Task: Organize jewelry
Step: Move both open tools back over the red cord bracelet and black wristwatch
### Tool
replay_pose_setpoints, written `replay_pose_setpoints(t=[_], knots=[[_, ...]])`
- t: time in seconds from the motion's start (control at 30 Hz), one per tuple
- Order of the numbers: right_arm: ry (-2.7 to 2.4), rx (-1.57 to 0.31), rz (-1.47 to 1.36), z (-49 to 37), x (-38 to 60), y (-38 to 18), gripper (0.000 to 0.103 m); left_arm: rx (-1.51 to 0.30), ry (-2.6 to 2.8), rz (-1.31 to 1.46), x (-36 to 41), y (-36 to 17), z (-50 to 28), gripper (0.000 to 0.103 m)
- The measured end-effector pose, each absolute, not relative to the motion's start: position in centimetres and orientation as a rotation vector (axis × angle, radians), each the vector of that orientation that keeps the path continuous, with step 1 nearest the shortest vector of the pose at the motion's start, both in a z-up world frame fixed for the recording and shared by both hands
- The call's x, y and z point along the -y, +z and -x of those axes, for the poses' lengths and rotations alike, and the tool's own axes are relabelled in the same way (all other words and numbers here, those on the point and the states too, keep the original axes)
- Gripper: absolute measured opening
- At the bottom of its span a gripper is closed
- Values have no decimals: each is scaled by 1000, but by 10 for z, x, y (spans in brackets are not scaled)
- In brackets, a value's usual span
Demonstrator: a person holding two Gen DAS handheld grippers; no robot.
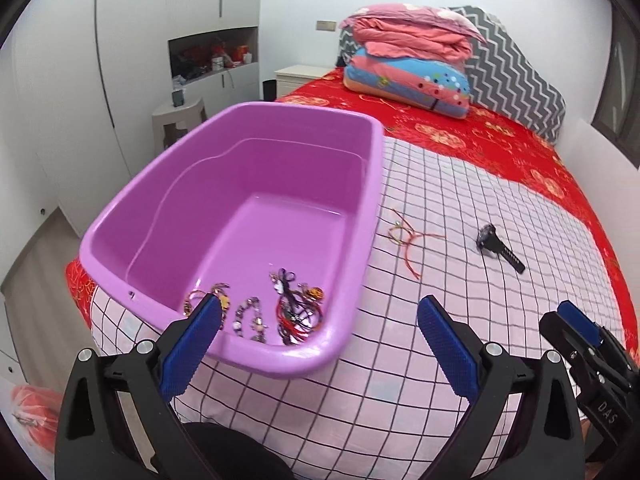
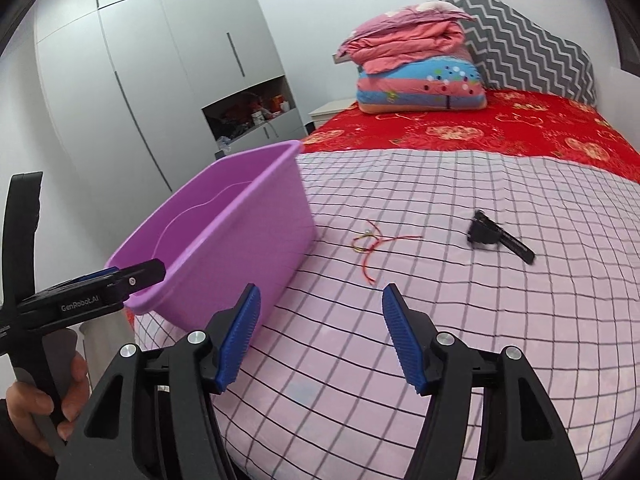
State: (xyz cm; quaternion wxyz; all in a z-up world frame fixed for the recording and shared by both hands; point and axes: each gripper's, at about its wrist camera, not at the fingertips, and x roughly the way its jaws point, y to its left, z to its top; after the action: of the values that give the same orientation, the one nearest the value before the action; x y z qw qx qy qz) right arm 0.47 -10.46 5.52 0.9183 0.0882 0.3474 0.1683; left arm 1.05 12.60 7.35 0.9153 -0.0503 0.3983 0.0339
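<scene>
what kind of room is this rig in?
A bedroom, most likely: a bed under checked and red covers, folded quilts stacked by its headboard, and a built-in wardrobe along the wall.

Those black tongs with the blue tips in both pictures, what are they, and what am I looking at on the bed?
No robot here: a person holds a pair of hand tongs in each hand, and each pair carries a wide-angle camera looking out along its two fingers. One picture comes from the left tongs, the other from the right tongs. Each pair also shows at the edge of the other's picture, and a hand grips the left handle.

Both pairs stand open and hold nothing.

They hang over a bed with a pink checked sheet. On it stands a purple plastic tub with several bracelets and corded pieces already in its near corner. Still lying on the sheet, to the tub's right, are a thin red and yellow string bracelet and a black watch. Folded quilts sit at the far end.
</scene>
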Motion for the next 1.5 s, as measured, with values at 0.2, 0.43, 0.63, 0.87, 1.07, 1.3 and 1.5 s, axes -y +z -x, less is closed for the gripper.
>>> replay_pose_setpoints(t=[0.2, 0.43, 0.63, 0.87, 1.07, 1.3, 1.5], knots=[[290, -735, -203, 9, 138, 42, 61, -835, 24, 89, -99, 68, -2, 96], [232, -746, -218, 16, 170, 30, 61, -833, -19, 63, -72, 66, 3, 96], [211, -748, -245, 18, 191, 22, 61, -854, -63, 65, -52, 58, -3, 96], [198, -751, -242, 11, 205, 11, 61, -887, -85, 56, -31, 38, -18, 96], [175, -768, -243, -6, 219, -5, 61, -918, -82, 40, -17, 17, -37, 96], [127, -790, -224, -33, 233, -34, 64, -964, -62, 28, -5, -15, -68, 96], [118, -787, -182, -73, 237, -51, 64, -978, -35, 2, 5, -37, -105, 96]])
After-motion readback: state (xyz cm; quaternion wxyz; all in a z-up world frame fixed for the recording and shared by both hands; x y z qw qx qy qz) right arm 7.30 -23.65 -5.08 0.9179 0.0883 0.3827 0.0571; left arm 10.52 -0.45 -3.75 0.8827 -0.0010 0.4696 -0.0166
